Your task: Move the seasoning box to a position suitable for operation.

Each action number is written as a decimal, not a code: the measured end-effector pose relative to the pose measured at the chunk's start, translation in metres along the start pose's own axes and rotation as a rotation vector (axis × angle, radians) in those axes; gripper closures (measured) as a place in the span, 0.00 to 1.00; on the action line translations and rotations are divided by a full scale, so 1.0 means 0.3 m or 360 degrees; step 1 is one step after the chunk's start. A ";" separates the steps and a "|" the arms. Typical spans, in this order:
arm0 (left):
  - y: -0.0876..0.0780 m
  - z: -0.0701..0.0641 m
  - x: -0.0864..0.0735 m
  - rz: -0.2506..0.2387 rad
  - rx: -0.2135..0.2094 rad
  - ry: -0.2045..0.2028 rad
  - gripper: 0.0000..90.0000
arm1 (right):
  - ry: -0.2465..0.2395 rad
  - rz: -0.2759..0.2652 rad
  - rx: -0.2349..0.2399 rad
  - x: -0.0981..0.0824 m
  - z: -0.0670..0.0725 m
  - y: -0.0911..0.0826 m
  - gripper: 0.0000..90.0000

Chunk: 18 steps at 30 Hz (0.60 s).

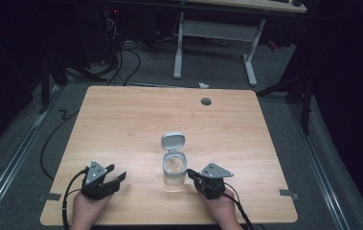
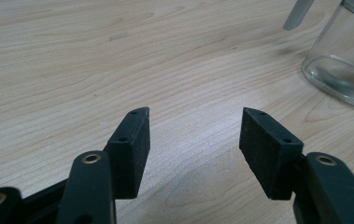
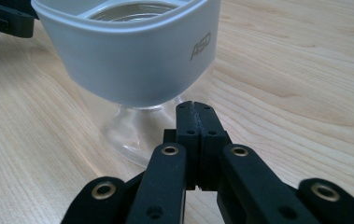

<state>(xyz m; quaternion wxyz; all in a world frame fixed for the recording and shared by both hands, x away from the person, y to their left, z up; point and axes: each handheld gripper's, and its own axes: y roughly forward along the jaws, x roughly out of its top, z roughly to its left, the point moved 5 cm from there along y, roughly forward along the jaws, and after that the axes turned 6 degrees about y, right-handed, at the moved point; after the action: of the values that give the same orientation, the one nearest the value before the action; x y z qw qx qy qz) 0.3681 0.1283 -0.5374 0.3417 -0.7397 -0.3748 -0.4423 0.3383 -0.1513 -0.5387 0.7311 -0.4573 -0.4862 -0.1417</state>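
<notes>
Risk: the glass jar [image 1: 175, 168] stands upright on the table [image 1: 121, 124], slightly below centre, with its grey flip lid [image 1: 173, 142] open and tilted back toward 12 o'clock. The right gripper [image 1: 192, 175] sits just beside the jar at its 4 o'clock, jaws pressed together with nothing between them. Judgement: a forward nudge from these closed tips could slide or tip the jar, as glass on smooth wood offers little resistance; the raised lid adds top weight.

Left gripper [image 1: 119, 175] rests near the table's front edge, at the jar's 8 o'clock and apart from it, jaws spread and empty. Both hands [image 1: 89, 211] hold low, tips angled inward toward the jar.
</notes>
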 end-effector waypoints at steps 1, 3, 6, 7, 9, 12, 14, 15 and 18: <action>0.000 0.000 0.000 0.0000 -0.0001 -0.0001 0.49 | -0.0008 -0.0003 0.0004 -0.001 0.006 0.001 1.00; 0.000 -0.001 0.000 0.0002 -0.0003 -0.0001 0.48 | -0.0019 -0.0001 0.0007 -0.003 0.016 0.001 1.00; 0.001 -0.002 -0.002 0.0006 -0.0006 -0.0002 0.49 | -0.0027 -0.0001 0.0012 -0.004 0.022 0.001 1.00; 0.001 -0.006 -0.003 0.0007 -0.0009 -0.0001 0.49 | -0.0021 0.0005 0.0020 -0.007 0.024 0.000 1.00; 0.002 -0.009 -0.005 0.0007 -0.0011 0.0005 0.49 | -0.0021 0.0003 0.0021 -0.008 0.023 -0.001 1.00; 0.003 -0.013 -0.007 0.0007 -0.0012 0.0012 0.48 | -0.0017 0.0002 0.0025 -0.008 0.023 -0.003 1.00; 0.004 -0.017 -0.009 0.0009 -0.0015 0.0015 0.48 | -0.0020 -0.0004 0.0024 -0.006 0.027 -0.006 1.00; 0.004 -0.017 -0.009 0.0009 -0.0015 0.0015 0.48 | -0.0020 -0.0004 0.0024 -0.006 0.027 -0.006 1.00; 0.005 -0.020 -0.011 0.0010 -0.0017 0.0018 0.48 | -0.0021 -0.0002 0.0032 -0.007 0.028 -0.004 0.99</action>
<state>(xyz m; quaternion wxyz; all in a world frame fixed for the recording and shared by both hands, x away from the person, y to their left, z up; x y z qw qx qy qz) 0.3659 0.1219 -0.5383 0.3412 -0.7401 -0.3683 -0.4473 0.3316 -0.1457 -0.5389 0.7324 -0.4504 -0.4927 -0.1344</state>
